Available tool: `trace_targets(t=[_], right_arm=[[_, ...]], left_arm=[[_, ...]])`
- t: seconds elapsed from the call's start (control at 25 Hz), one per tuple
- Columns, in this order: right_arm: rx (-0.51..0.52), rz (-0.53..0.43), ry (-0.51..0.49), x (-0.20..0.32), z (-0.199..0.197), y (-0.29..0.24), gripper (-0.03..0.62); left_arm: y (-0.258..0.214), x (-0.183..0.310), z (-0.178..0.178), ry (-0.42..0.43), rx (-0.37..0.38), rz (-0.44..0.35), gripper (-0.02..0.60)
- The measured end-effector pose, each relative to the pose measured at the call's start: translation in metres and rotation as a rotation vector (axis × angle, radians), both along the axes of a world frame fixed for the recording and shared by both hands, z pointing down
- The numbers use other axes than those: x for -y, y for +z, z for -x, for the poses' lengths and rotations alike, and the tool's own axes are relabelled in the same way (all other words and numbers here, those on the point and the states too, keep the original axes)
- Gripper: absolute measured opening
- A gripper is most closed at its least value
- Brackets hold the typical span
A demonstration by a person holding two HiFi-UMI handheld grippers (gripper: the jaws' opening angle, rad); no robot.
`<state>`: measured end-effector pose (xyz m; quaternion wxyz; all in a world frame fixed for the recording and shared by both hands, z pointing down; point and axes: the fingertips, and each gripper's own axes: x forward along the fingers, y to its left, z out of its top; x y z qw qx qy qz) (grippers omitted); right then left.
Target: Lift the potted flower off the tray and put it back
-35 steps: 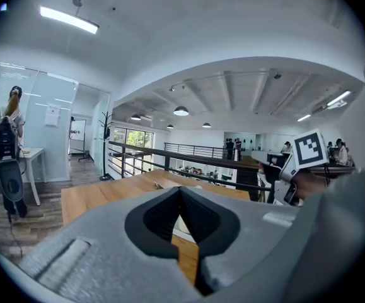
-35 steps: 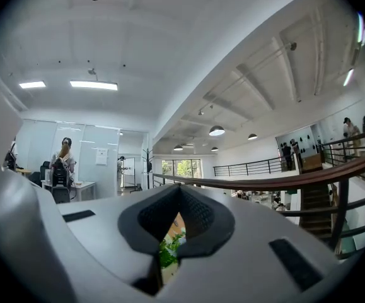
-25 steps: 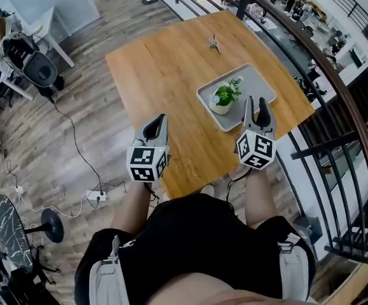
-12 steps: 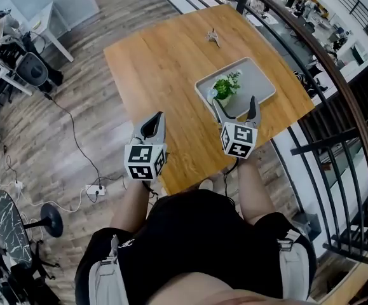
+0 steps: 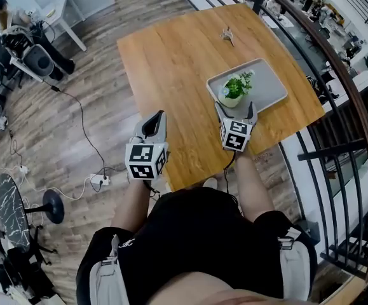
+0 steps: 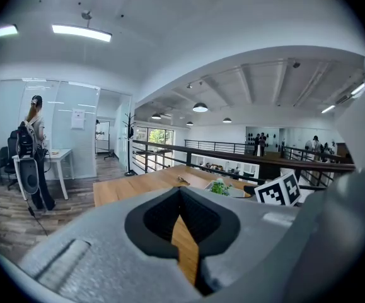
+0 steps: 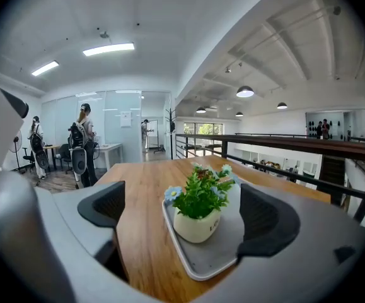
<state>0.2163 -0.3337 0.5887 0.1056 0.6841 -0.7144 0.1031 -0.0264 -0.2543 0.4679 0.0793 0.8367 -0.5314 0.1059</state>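
Wood-plank floor (image 5: 95,62), dark railing (image 7: 264,140), ceiling strip lights (image 7: 110,49)

This is an open-plan office on a mezzanine. In the head view, a white desk (image 5: 60,6) and a black office chair (image 5: 37,59) stand at 10 o'clock on a wood-plank floor (image 5: 107,107), with a power strip (image 5: 98,182) at 8 o'clock. The right gripper view shows a railing (image 7: 264,140) at 3 o'clock, glass partitions (image 7: 122,128) at 9 and pendant lamps (image 7: 245,92) at 1.
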Motion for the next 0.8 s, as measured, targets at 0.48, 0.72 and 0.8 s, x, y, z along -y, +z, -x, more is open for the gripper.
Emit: trace_targets(t=[0.48, 0.72, 0.8], right_arm=[[0.005, 0.146, 0.168, 0.051, -0.019, 0.085, 0.551], [-0.006, 0.178, 0.19, 0.081, -0.014, 0.112, 0.549], [-0.018, 0.198, 0.183, 0.094, -0.013, 0.122, 0.549]], left_arm=[[0.022, -0.008, 0.04, -0.122, 0.042, 0.063, 0.012], [0.037, -0.013, 0.061, -0.177, 0.068, 0.107, 0.012], [0.042, -0.011, 0.064, -0.191, 0.073, 0.117, 0.012]])
